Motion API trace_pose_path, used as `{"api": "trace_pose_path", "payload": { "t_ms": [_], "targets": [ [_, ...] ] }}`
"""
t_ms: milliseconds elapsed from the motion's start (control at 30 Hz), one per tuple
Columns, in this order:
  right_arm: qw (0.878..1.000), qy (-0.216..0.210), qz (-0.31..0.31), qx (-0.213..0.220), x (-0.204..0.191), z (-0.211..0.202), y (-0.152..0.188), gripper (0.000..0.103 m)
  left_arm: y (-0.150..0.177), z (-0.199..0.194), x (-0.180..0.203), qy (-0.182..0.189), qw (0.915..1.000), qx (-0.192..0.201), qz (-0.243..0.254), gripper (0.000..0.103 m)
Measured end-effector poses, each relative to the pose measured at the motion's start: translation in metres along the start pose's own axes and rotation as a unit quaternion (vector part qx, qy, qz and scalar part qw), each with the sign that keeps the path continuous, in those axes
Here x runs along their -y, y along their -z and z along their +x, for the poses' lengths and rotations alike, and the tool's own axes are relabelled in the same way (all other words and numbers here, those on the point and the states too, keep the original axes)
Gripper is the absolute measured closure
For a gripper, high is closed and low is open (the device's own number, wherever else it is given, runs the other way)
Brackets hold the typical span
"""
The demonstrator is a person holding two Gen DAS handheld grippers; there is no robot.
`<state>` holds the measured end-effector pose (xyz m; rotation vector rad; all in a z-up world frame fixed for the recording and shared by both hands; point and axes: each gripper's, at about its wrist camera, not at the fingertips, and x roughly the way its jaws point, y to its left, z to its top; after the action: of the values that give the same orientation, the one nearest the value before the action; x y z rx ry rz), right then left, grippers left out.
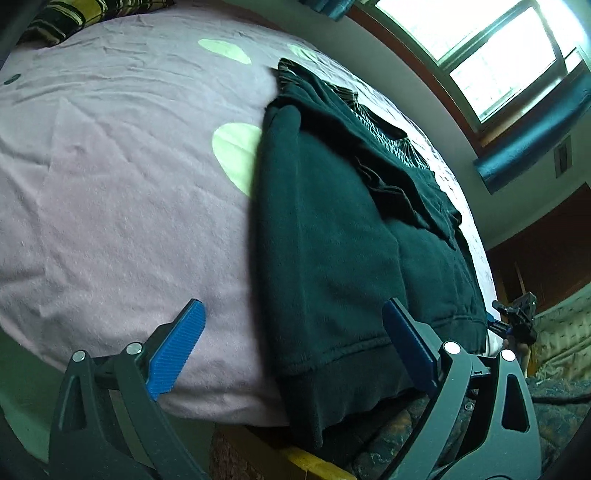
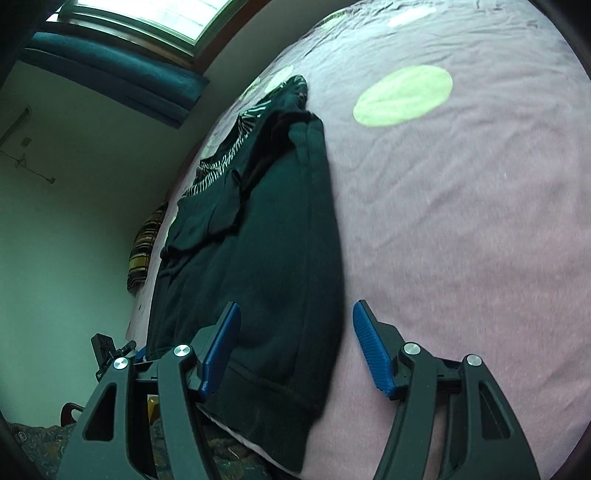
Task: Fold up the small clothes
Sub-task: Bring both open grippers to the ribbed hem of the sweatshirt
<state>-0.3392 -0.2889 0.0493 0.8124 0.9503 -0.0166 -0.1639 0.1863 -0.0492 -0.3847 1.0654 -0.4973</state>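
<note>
Both grippers, left (image 1: pixel 291 350) and right (image 2: pixel 295 347), gape wide astride the dark garment's (image 1: pixel 343 236) hem corners, seemingly poised to pinch them.

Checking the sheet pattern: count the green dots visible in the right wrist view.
4. A big dot in the upper middle of the sheet, a pale one at the top, one left of it, one by the garment's far end. The garment may hide others.
</note>
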Motion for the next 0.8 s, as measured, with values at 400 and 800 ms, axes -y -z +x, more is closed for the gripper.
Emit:
{"api": "trace_pose_path", "payload": {
  "t_ms": [400, 800],
  "targets": [
    [0.993, -0.098, -0.052, -0.04, 0.001, -0.004, 0.018, 0.027, 0.026, 0.005, 0.009, 0.105, 0.994, -0.021, -0.021, 0.007],
    [0.993, -0.068, -0.07, -0.074, -0.025, 0.025, 0.031, 0.052, 0.029, 0.006, 0.022, 0.065, 0.9973, -0.03, 0.016, 0.009]
  ]
}}
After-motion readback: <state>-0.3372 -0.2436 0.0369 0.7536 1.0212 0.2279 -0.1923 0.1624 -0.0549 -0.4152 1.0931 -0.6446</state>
